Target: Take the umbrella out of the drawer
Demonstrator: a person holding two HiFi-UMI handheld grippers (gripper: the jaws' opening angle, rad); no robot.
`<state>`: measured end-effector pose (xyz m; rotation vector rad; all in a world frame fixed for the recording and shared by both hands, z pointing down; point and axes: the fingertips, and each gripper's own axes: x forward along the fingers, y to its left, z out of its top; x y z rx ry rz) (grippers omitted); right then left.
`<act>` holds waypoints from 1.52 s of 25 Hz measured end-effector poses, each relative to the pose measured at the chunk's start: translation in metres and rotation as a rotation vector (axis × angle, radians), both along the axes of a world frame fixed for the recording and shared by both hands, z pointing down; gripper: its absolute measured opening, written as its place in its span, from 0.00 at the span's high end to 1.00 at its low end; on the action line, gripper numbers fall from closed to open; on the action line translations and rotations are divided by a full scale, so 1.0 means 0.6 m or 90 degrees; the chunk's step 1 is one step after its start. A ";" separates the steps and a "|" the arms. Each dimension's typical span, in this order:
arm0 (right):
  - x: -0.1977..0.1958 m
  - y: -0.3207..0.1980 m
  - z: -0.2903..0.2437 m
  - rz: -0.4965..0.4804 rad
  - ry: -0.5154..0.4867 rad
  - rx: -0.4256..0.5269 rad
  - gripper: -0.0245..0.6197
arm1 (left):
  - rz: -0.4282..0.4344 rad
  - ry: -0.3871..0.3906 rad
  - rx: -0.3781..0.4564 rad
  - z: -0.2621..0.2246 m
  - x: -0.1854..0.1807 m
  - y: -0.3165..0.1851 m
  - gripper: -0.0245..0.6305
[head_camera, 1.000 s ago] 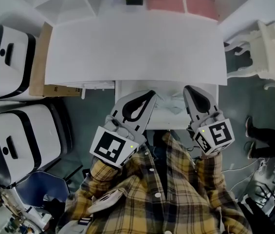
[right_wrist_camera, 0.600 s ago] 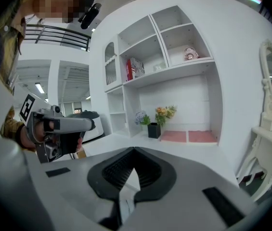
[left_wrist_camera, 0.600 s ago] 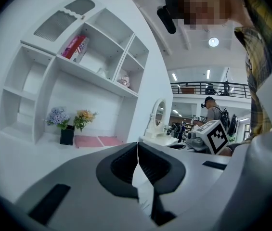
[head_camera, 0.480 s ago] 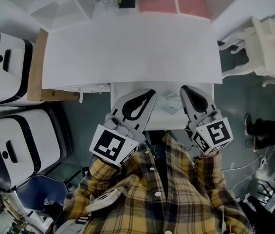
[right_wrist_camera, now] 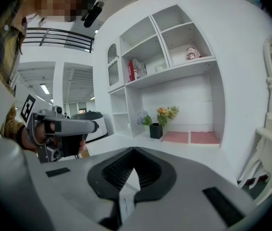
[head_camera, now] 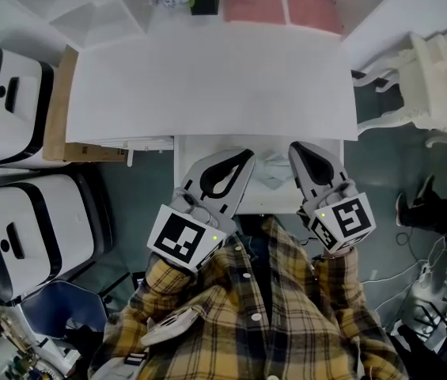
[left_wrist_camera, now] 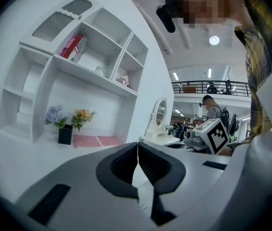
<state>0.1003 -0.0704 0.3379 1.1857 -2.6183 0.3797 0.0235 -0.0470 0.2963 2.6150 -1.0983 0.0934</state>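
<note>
where drawer clears desk edge, left gripper and right gripper hover.

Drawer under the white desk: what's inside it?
A pale crumpled-looking thing lies in the open drawer, maybe the umbrella; too unclear to be sure. The left gripper and right gripper, both shut and empty, cover the drawer's sides, so anything there is hidden.

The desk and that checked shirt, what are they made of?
The desk looks like painted wood or board: flat, plain white, matte. The shirt looks like soft woven cloth, maybe flannel: checked pattern, folds, buttons.
</note>
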 end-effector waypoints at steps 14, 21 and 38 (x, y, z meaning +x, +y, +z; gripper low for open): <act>0.006 -0.004 0.031 -0.013 0.013 -0.021 0.94 | 0.000 -0.003 -0.015 0.024 0.005 -0.013 0.93; -0.005 -0.008 0.057 -0.033 0.026 -0.038 0.94 | 0.001 -0.011 -0.033 0.049 -0.001 -0.011 0.93; -0.035 0.006 0.214 -0.129 0.135 -0.120 0.93 | 0.004 -0.028 -0.107 0.151 -0.006 0.002 0.93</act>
